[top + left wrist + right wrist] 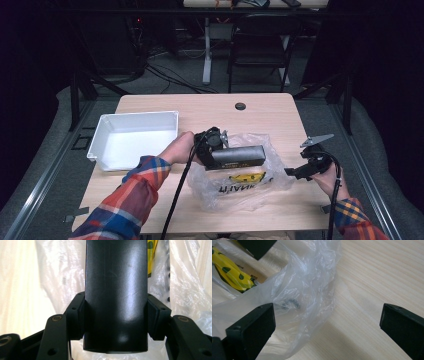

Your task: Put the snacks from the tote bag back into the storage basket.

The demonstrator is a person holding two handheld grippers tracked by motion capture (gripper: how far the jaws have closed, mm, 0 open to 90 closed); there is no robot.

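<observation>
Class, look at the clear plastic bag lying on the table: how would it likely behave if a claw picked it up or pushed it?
The plastic bag is thin and heavily crumpled, so it would probably go floppy and sag. Its glossy film looks slippery, so pads may slide. Pushed across the table, it would likely bunch up rather than travel as one piece.

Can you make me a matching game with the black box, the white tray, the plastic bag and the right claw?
Things:
1. black box
2. white tray
3. plastic bag
4. right claw

States:
A. empty, at the table's left
B. open, at the bag's edge
C. clamped in the left claw
D. crumpled, clear, yellow print inside

Pairs: 1-C, 2-A, 3-D, 4-B
</observation>
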